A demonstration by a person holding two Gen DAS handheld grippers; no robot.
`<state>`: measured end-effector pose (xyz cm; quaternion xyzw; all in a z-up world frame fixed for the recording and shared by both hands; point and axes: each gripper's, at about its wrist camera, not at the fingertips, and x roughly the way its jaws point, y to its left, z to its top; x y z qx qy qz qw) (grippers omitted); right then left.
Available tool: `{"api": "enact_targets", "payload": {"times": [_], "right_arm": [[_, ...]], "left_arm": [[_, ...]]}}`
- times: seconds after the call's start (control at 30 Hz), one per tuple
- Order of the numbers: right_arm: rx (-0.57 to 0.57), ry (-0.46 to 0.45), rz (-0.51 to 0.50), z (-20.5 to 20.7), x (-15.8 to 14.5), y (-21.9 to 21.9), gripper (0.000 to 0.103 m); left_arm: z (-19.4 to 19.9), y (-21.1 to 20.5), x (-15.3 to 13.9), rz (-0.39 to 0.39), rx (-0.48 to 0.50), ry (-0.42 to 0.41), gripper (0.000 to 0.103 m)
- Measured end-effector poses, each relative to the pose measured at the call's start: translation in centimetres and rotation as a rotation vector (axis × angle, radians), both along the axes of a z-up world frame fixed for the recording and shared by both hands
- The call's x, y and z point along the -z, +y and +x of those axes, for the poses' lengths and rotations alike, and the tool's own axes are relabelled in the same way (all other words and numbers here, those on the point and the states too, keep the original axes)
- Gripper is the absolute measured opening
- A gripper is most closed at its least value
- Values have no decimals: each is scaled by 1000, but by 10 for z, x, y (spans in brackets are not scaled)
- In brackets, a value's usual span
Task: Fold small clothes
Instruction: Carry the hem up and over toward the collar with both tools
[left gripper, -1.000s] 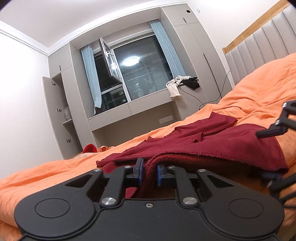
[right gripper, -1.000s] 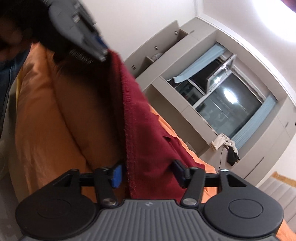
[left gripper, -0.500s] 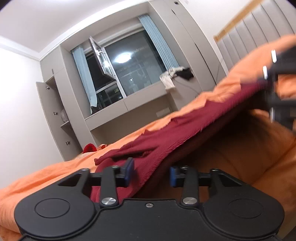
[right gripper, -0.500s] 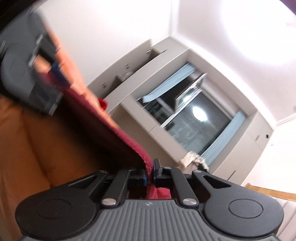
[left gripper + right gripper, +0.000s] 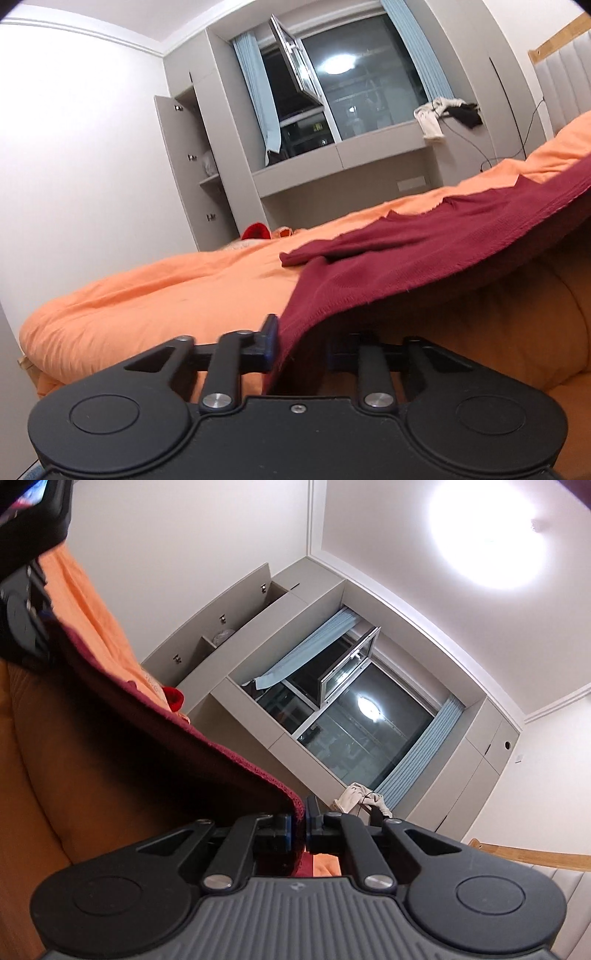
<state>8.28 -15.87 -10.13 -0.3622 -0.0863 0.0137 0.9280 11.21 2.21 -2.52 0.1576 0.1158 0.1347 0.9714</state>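
Compared with half a second ago, my left tongs [image 5: 301, 343] have spread further apart; the hem of the maroon garment [image 5: 424, 251] now drapes loosely between the fingers, unclamped. My right tongs [image 5: 298, 825] remain pressed together on the garment's edge, as before, and that view has steadied, with the motion blur gone. The garment hangs stretched from the right tongs across to the left tongs, its far part lying on the orange bedding [image 5: 166, 291], which now fills more of the left view. The raised cloth blocks my sight of the bed beneath it. In the right view the left tool [image 5: 22, 609] sits at the upper left. Beyond stand the window [image 5: 351, 96], grey wardrobe [image 5: 192, 166] and a red item [image 5: 255, 232].
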Motion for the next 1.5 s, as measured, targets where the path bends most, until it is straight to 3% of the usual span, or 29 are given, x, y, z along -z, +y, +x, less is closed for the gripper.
{"api": "enact_targets", "payload": {"times": [0.27, 0.5, 0.6, 0.73, 0.87, 1.0, 1.2, 1.37, 1.5], "right_arm": [[-5, -23, -28, 0, -15, -2, 5], [-28, -146, -144, -31, -56, -22, 5], [-38, -189, -167, -50, -74, -30, 5], [-73, -188, -154, -72, -88, -37, 5], [-94, -162, -157, -67, -86, -35, 5], [-104, -167, -178, -36, -90, -34, 5], [-128, -174, -209, 38, -110, -34, 5], [-118, -131, -197, 123, -116, -34, 8], [-85, -61, -225, 195, -107, -30, 8]], "left_arm": [[-35, 4, -25, -35, 42, -171, 7], [-83, -3, -74, 75, 117, -325, 7], [-115, -6, -88, 75, 169, -398, 7], [-149, -8, -100, 44, 220, -427, 8], [-155, -10, -105, 38, 244, -398, 8], [-130, -8, -111, 6, 237, -375, 8], [-51, -14, -128, 42, 219, -395, 9], [32, -10, -136, -36, 226, -340, 9], [108, -1, -135, -129, 227, -219, 10]]}}
